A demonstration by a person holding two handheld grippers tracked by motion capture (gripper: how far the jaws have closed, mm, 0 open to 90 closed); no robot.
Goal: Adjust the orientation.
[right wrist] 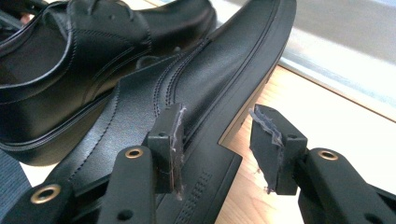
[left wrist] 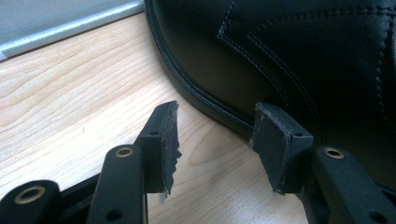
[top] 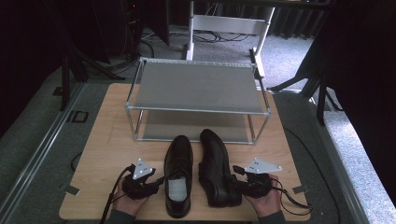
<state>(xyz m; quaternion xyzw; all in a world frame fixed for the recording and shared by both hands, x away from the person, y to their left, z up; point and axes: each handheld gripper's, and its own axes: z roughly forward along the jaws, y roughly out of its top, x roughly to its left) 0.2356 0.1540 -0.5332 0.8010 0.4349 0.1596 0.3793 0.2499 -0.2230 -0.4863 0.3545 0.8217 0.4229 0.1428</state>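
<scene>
Two black leather shoes lie on the wooden table (top: 107, 140), toes toward a rack. The left shoe (top: 179, 175) stands upright, its opening facing up. My left gripper (top: 159, 179) sits at its left side. In the left gripper view that gripper (left wrist: 217, 140) is open; one pad is near the shoe's (left wrist: 289, 56) sole edge and bare table shows between the pads. The right shoe (top: 217, 168) is tipped on its side. My right gripper (right wrist: 219, 144) straddles the sole edge of this shoe (right wrist: 219, 79): one pad is against the upper, the other stands off the sole.
A two-tier metal shoe rack (top: 196, 86) stands at the back of the table, both shelves bare. Its lower rail (left wrist: 70, 23) lies just beyond the left shoe. Grey carpet and dark stands surround the table. Cables trail from both grippers toward the front edge.
</scene>
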